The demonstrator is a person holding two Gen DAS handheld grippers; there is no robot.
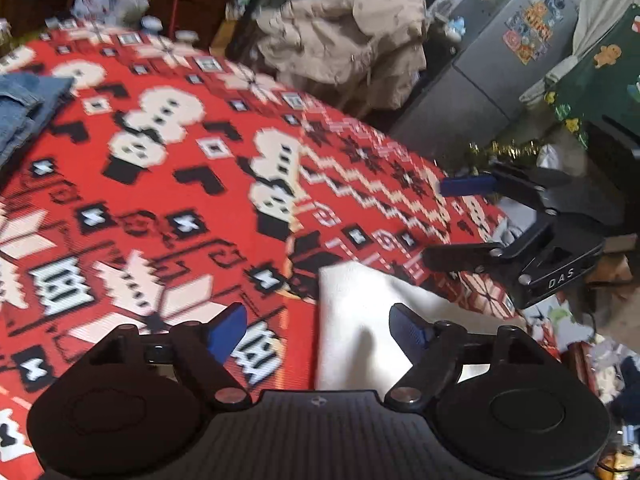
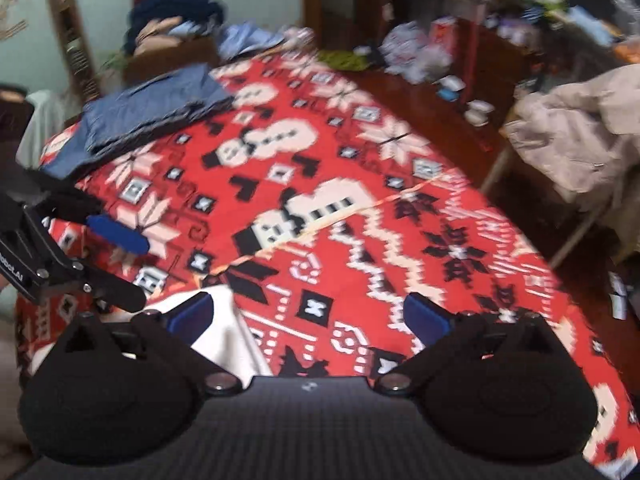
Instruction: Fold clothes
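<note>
Both tongs, left and right, stand wide and hold nothing above the white cloth at the near edge of the table. Folded denim sits at its far left corner. Closing now would likely pinch the red tablecloth too, or catch one layer and drag the cloth crooked.

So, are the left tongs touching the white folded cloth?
Cannot tell. In the left wrist view, the open left tongs hang over the white folded cloth; neither contact nor gap shows plainly.
</note>
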